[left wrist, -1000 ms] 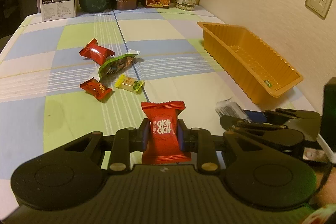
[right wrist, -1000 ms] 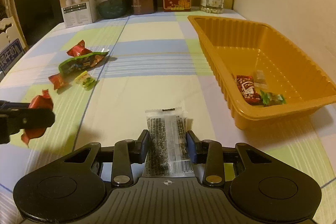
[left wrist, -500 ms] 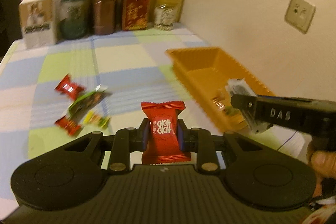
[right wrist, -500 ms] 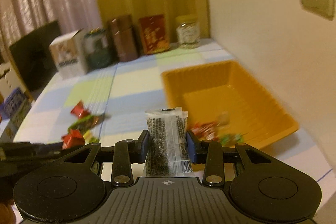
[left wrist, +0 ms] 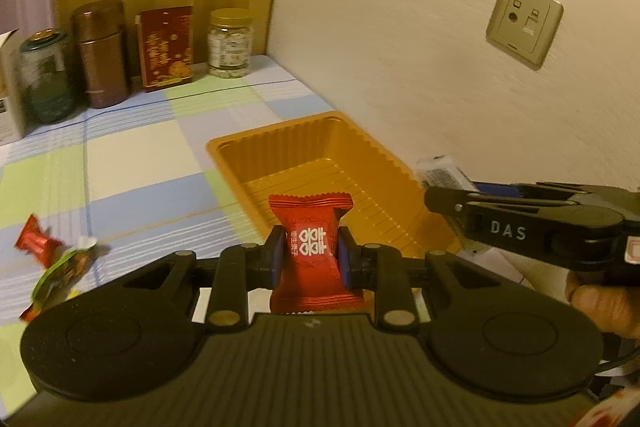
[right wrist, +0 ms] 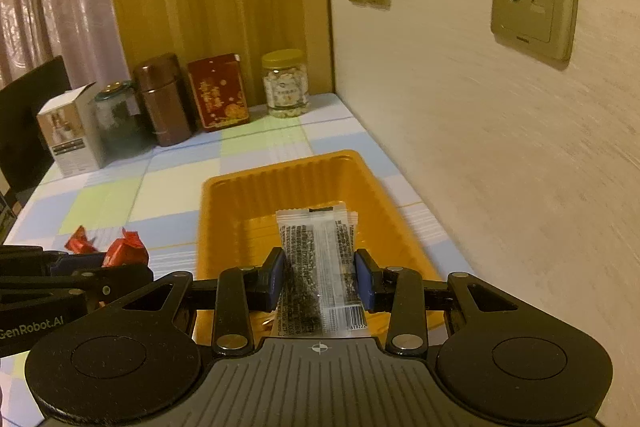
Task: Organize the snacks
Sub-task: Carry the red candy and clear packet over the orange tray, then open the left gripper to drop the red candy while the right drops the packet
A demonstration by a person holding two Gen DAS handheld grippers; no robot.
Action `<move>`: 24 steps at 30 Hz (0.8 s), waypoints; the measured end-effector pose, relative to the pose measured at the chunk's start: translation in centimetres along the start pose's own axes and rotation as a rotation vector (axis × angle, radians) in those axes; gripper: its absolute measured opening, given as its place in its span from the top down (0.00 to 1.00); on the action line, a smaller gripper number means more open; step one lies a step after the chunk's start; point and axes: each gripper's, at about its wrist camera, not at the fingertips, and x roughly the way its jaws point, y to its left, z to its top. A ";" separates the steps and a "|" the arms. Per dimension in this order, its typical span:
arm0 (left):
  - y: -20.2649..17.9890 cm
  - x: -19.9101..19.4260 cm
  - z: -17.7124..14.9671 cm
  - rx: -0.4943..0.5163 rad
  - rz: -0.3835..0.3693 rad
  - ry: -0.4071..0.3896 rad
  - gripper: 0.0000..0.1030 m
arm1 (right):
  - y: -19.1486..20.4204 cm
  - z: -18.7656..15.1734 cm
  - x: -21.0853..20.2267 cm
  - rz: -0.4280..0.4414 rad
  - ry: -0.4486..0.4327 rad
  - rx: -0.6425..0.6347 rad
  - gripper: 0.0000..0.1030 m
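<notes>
1. Far to your left, a few loose candies [left wrist: 48,259] lie on the checked tablecloth [left wrist: 140,155]. They look blurry.
2. Your left gripper [left wrist: 312,259] is squeezed shut on a red candy [left wrist: 310,251]. The blue pads press on its two sides. The candy stands up tall, and its zigzag top edge points away from you, toward the orange tray [left wrist: 316,143].
3. The orange tray sits next to the wall. Its long side runs away from you, toward the jars [right wrist: 285,85] at the back.
4. Your right gripper [right wrist: 320,281] is pinched on a clear packet [right wrist: 318,267] with dark bits inside. The packet is long and stands up too. Its top end points away from you, and it hangs over the tray.
5. In the left camera, the right gripper comes in from the right, with a bit of your hand [left wrist: 600,303] under it.
</notes>
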 end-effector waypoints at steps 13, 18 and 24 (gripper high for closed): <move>-0.7 5.0 1.8 0.017 -0.036 0.048 0.77 | -3.2 0.7 3.3 -0.007 0.021 0.030 0.63; -0.9 6.9 1.6 0.019 -0.041 0.081 0.77 | -3.9 0.4 3.9 -0.007 0.034 0.051 0.64; 0.2 6.9 1.1 -0.030 -0.019 0.080 0.71 | -4.4 0.1 3.8 -0.004 0.043 0.065 0.64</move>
